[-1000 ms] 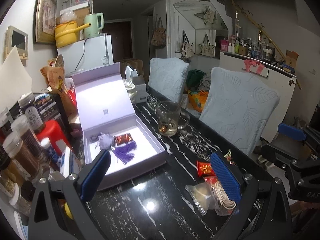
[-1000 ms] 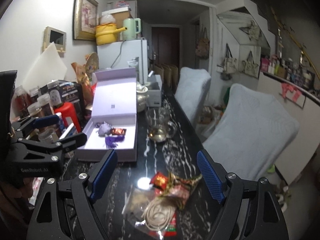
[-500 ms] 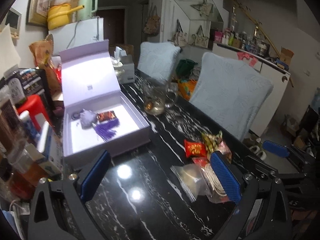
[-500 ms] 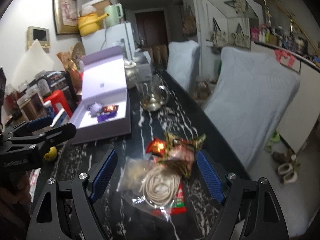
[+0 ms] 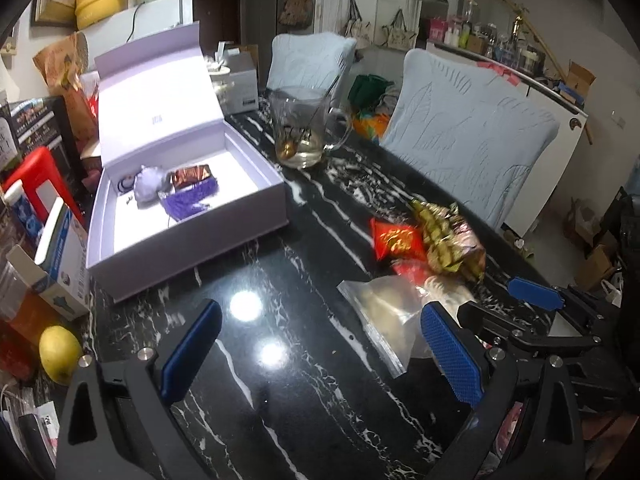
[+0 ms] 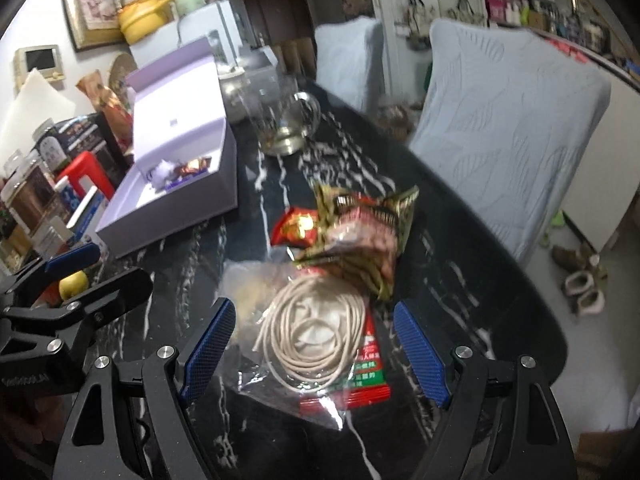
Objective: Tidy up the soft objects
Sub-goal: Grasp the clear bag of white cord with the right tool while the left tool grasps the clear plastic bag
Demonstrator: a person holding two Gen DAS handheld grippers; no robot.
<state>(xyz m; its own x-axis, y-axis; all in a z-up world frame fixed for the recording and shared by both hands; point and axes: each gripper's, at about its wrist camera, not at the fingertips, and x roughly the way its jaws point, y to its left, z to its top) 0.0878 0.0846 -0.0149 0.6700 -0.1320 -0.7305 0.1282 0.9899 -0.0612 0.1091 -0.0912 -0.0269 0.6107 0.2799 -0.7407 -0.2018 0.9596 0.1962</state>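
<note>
The approach step is in hand. The right claw (image 6: pixel 314 346) hangs wide open and empty over the clear bag of coiled cord (image 6: pixel 316 330), which lies in the pile of soft packets (image 6: pixel 352 236) near the bench's (image 5: pixel 280 360) chair-side edge. The left claw (image 5: pixel 320 354) — open, empty — hovers over bare bench. The lavender box (image 5: pixel 256 196) sits by the cluttered opposite edge, holding 1 tassel (image 5: pixel 188 202). Next: lower, straddle the bag, close.

Open box (image 5: pixel 188 216) lies left of the packets (image 6: pixel 344 236) on the table (image 5: pixel 280 380).

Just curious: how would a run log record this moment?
stage: approach | left gripper: open, empty | right gripper: open over bagged cord | lavender box: lid up
</note>
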